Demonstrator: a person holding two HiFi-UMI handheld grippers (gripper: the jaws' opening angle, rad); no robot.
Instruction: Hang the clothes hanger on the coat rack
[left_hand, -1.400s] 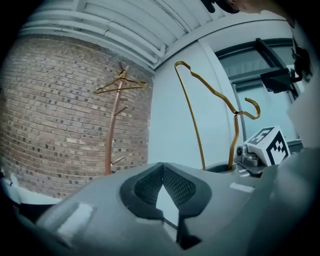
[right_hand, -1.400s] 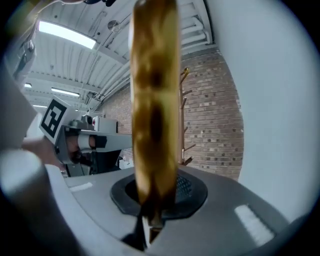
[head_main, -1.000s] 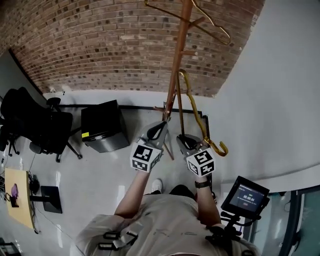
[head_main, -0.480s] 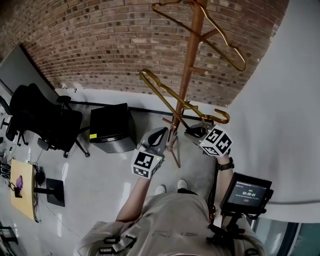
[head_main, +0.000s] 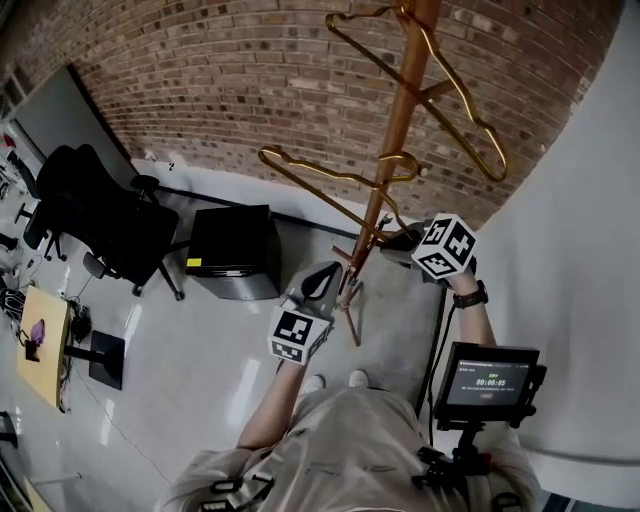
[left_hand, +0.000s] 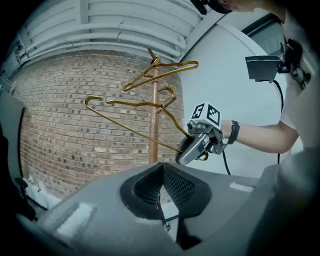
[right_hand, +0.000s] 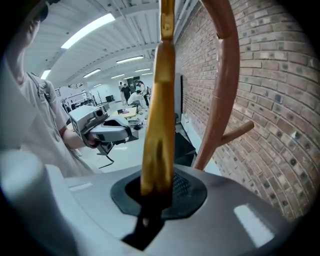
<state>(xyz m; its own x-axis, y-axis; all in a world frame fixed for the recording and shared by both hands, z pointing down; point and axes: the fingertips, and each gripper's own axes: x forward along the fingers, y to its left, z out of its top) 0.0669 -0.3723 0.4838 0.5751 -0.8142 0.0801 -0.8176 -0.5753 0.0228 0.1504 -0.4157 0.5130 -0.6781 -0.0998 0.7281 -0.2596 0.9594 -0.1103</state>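
A copper coat rack (head_main: 398, 150) stands before the brick wall, with one gold hanger (head_main: 455, 95) hung near its top. My right gripper (head_main: 395, 238) is shut on a second gold hanger (head_main: 320, 180), held beside the pole at one end of its wire frame. That hanger lies nearly flat, reaching left, with its hook (head_main: 400, 165) close against the pole. In the right gripper view the gold wire (right_hand: 159, 125) rises out of the jaws, next to the pole (right_hand: 220, 100) and a peg (right_hand: 235, 134). My left gripper (head_main: 322, 280) is shut and empty, lower and left of the pole.
A black cabinet (head_main: 235, 255) and a black office chair (head_main: 110, 215) stand along the brick wall to the left. A white wall runs along the right. A small monitor on a stand (head_main: 487, 378) sits by the person's right side. A yellow table (head_main: 40, 340) is at far left.
My right gripper rose and moved right, swinging the hanger from hanging down to lying nearly flat with its hook at the pole. The left gripper shifted slightly.
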